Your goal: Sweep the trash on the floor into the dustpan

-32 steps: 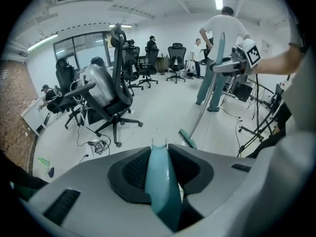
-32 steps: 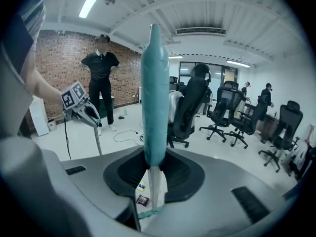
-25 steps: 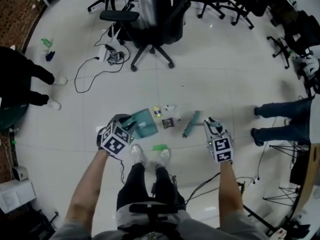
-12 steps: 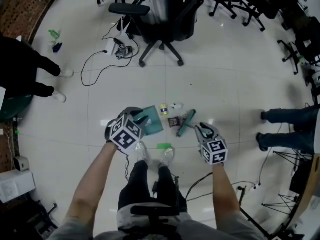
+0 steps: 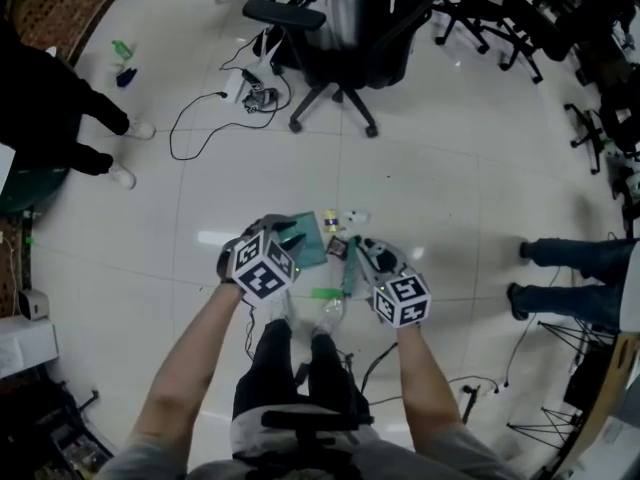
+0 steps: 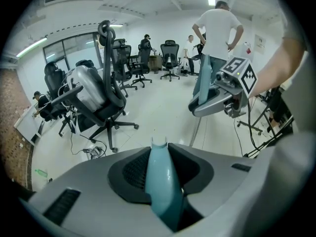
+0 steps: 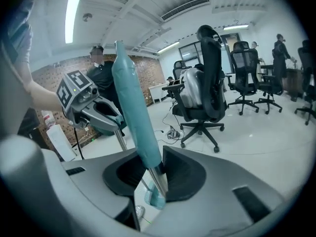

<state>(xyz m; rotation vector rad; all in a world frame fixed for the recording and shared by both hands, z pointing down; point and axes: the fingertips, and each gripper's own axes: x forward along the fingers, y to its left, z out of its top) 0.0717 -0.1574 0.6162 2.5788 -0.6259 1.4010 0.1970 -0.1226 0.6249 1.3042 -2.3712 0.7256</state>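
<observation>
glossy white tile floor [image 5: 450, 168] spreads wide under the person, with the litter just ahead of their shoes at twelve o'clock: a small yellow bottle [image 5: 329, 220], a white crumpled scrap [image 5: 352, 216] and a dark wrapper [image 5: 337, 248]. the left gripper [image 5: 288, 236] is clamped on the handle of the teal plastic dustpan [image 5: 310, 236], whose tray lies just at nine o'clock of the wrapper. the right gripper [image 5: 366, 254] clasps the teal-handled broom [image 5: 348, 278]. its jaws have just been easing wider with the handle between them, so the likeliest slip is the broom twisting or sagging mid-stroke. a hard stroke could flick the light bottle past the pan toward eleven o'clock, or push the wrapper under a lifted lip. a green strip [image 5: 322, 293] by the shoes, at six o'clock of the pan, may get missed. room is open at one to two o'clock. the black office chair [image 5: 340, 38] and loose black cable [image 5: 195, 118] crowd twelve and ten, and a bystander's legs [image 5: 565, 268] stand well off at three.
</observation>
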